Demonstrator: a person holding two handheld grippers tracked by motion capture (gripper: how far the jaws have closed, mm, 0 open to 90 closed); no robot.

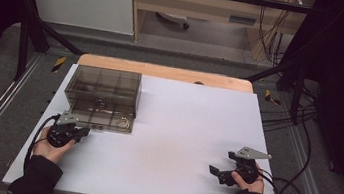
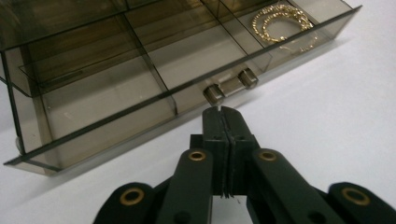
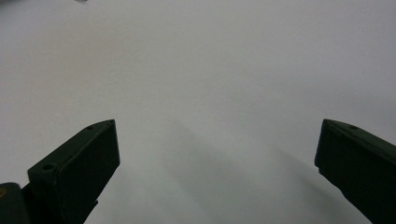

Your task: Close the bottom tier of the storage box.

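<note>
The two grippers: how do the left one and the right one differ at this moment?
The left gripper has its jaws shut with nothing between them; the right gripper has its jaws wide open. The left gripper sits just before the handle of the smoky drawer box; the right gripper lies over bare white table. Both are black and hand-held.

White-topped bench
A smoky clear compartment box sits on its far left part, drawer pulled toward the near edge.
</note>
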